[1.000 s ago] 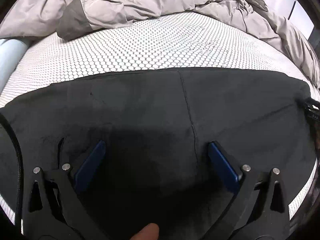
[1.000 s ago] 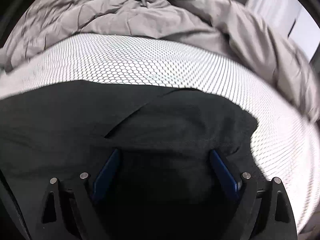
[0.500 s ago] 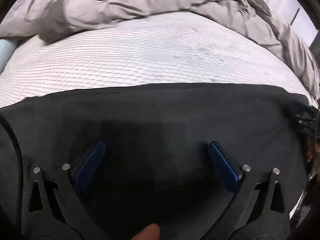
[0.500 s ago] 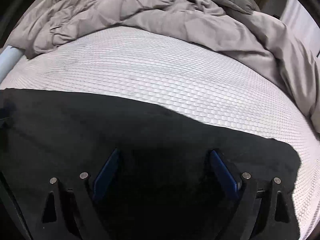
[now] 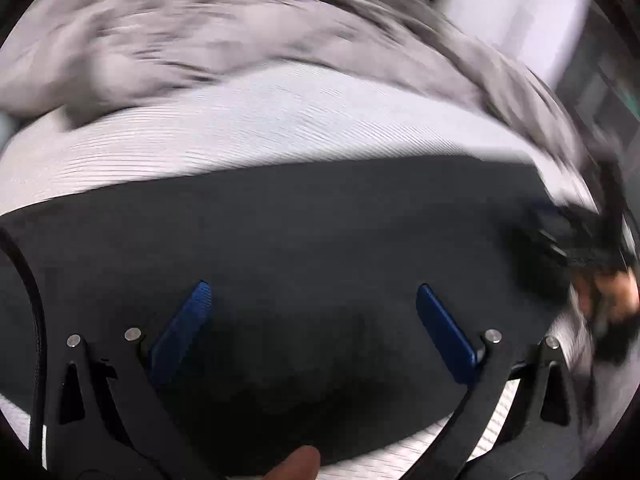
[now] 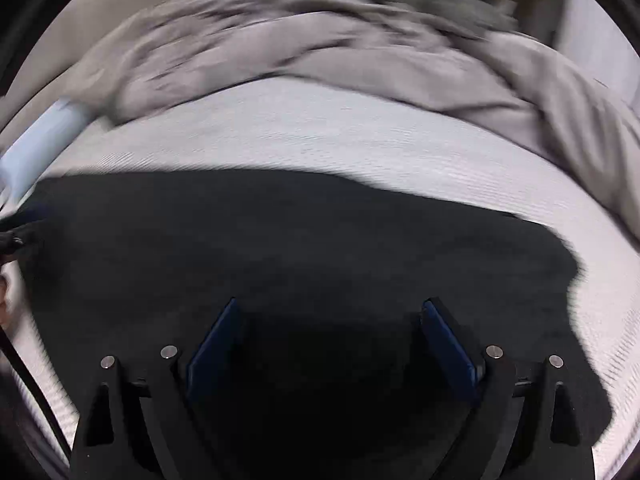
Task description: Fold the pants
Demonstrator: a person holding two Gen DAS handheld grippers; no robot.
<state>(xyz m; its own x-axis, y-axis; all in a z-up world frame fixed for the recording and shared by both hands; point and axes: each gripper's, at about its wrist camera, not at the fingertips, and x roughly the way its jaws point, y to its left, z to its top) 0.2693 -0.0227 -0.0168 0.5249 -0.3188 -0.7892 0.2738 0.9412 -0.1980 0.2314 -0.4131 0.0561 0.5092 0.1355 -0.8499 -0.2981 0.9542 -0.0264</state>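
Black pants (image 5: pixel 320 220) spread flat on the white mattress (image 5: pixel 280 120) below a rumpled grey duvet (image 6: pixel 340 52) — soft, limp, light, likely to sag; best pinched at a hem or corner edge. Left gripper (image 5: pixel 312 312) and right gripper (image 6: pixel 332 332) both gaping over the cloth, holding nothing. Seams and folds lost in blur and darkness — near edge hidden.

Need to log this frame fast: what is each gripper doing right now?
Left gripper: open, blue pads spread above the black pants, holding nothing.
Right gripper: open, pads spread over the pants, holding nothing.
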